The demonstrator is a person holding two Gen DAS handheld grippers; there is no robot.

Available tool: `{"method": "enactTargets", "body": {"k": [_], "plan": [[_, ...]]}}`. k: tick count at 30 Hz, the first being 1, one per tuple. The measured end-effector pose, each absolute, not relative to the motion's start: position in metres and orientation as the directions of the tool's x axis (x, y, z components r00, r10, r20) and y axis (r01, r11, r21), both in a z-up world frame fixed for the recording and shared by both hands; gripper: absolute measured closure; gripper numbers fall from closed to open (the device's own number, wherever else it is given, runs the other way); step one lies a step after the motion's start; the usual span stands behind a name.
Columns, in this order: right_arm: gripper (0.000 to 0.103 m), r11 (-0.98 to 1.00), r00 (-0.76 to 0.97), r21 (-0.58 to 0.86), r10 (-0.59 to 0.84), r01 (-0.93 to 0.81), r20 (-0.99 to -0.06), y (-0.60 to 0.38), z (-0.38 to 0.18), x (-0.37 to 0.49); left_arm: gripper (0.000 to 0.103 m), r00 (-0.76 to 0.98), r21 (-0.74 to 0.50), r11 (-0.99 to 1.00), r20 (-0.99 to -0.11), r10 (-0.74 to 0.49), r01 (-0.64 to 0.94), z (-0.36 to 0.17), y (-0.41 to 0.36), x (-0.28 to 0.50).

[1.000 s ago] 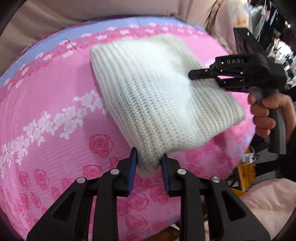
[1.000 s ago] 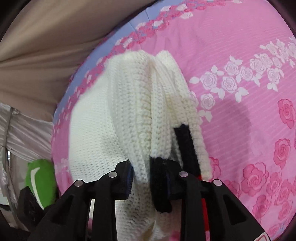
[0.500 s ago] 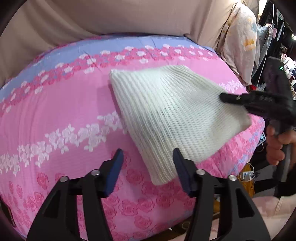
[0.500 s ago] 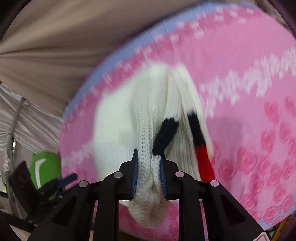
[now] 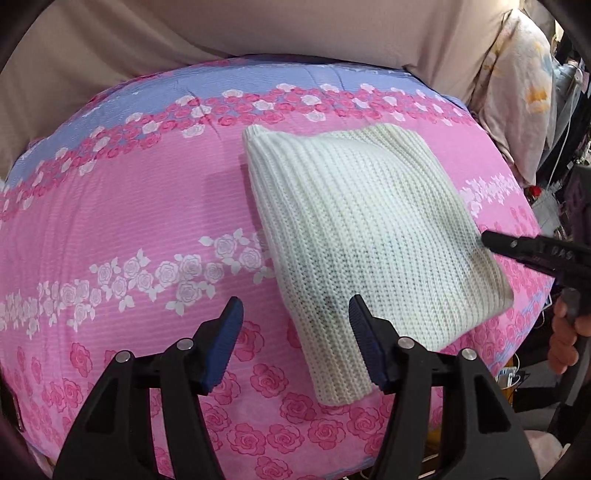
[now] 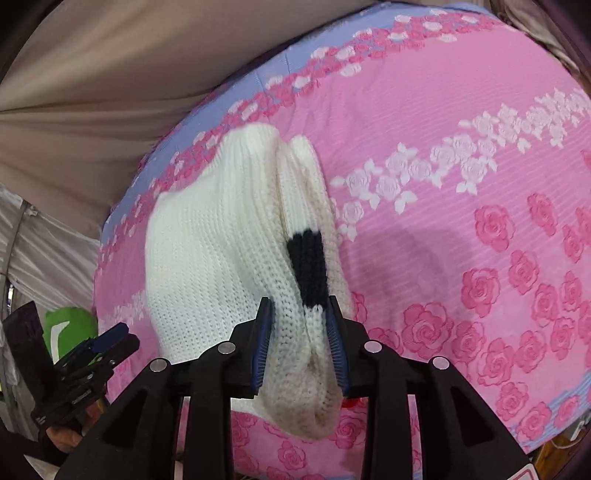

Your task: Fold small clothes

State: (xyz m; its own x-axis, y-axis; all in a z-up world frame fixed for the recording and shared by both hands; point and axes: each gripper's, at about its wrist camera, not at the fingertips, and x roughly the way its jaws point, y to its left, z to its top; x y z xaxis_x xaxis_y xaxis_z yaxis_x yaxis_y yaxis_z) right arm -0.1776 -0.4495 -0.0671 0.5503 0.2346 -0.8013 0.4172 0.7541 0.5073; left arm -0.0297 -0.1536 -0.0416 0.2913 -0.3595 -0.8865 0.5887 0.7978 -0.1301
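Observation:
A folded cream knit sweater (image 5: 365,240) lies on the pink rose-print bedspread (image 5: 129,221). In the right wrist view the sweater (image 6: 221,266) shows a black band (image 6: 308,266) at its edge. My left gripper (image 5: 295,332) is open and empty, just before the sweater's near corner. My right gripper (image 6: 300,343) has its jaws partly apart, with the sweater's right edge between the pads; it looks loosely held. The right gripper also shows in the left wrist view (image 5: 532,251) at the sweater's right side. The left gripper shows in the right wrist view (image 6: 107,339) at lower left.
A beige curtain (image 5: 258,29) hangs behind the bed. A floral pillow (image 5: 517,81) leans at the far right. A green object (image 6: 66,328) sits beyond the bed's left edge. The bed's near edge (image 5: 258,454) drops off just ahead of my left gripper.
My left gripper let go of the sweater's near corner, opened wide and drew back. The sweater settled flat on the bed. My right gripper's jaws widened around the sweater's edge.

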Motion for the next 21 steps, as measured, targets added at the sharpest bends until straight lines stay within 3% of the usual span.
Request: {"method": "enactTargets", "body": {"k": [5, 12, 14, 16, 21], "plan": [[0.052, 0.769, 0.613, 0.517, 0.213, 0.375, -0.761, -0.458, -0.037, -0.154, 0.045, 0.306, -0.1, 0.81, -0.893, -0.329, 0.577, -0.042, -0.152, -0.026], [0.05, 0.848, 0.545, 0.422, 0.199, 0.321, -0.815, -0.443, -0.054, -0.087, 0.045, 0.33, -0.053, 0.819, -0.899, -0.289, 0.572, -0.042, -0.149, -0.026], [0.043, 0.858, 0.529, 0.398, 0.184, 0.324, -0.828, -0.439, -0.061, -0.076, 0.045, 0.342, -0.033, 0.819, -0.898, -0.276, 0.573, -0.041, -0.148, -0.027], [0.043, 0.867, 0.519, 0.376, 0.167, 0.328, -0.838, -0.437, -0.068, -0.071, 0.045, 0.35, -0.018, 0.821, -0.899, -0.264, 0.571, -0.041, -0.147, -0.029], [0.043, 0.847, 0.546, 0.409, 0.176, 0.34, -0.819, -0.444, -0.07, -0.079, 0.044, 0.342, -0.029, 0.832, -0.903, -0.26, 0.554, -0.039, -0.146, -0.032]]}}
